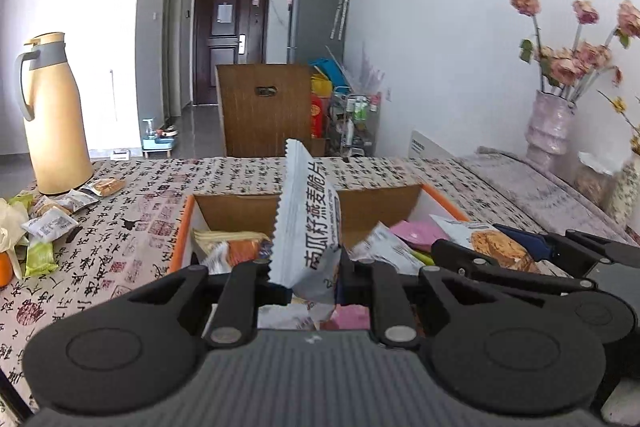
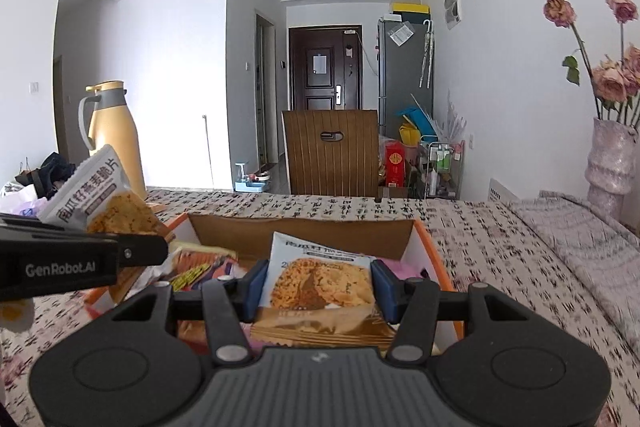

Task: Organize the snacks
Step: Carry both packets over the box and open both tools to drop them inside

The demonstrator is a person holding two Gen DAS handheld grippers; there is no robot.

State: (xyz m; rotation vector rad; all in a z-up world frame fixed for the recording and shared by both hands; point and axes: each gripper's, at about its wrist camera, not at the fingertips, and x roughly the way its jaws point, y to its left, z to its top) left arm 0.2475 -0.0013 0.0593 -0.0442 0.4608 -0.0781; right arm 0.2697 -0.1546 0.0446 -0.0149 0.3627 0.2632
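Note:
My left gripper [image 1: 306,271] is shut on a white oat-crisp packet [image 1: 308,219], which stands on edge above the orange-rimmed cardboard box [image 1: 182,239]. In the right wrist view this gripper [image 2: 160,251] comes in from the left with its packet [image 2: 92,195] sticking up. My right gripper [image 2: 320,287] is shut on a second oat-crisp packet [image 2: 320,279], held flat between the blue pads [image 2: 256,291] over the box [image 2: 436,259]. The left wrist view shows the right gripper [image 1: 480,243] and its packet [image 1: 496,247] at the right. Several other snack packets lie in the box.
A yellow thermos jug [image 1: 56,115] stands at the table's far left, with loose snack packets [image 1: 48,223] beside it. A pink vase of dried flowers [image 1: 552,131] stands at the right on a grey cloth. A wooden chair [image 1: 264,107] is behind the table.

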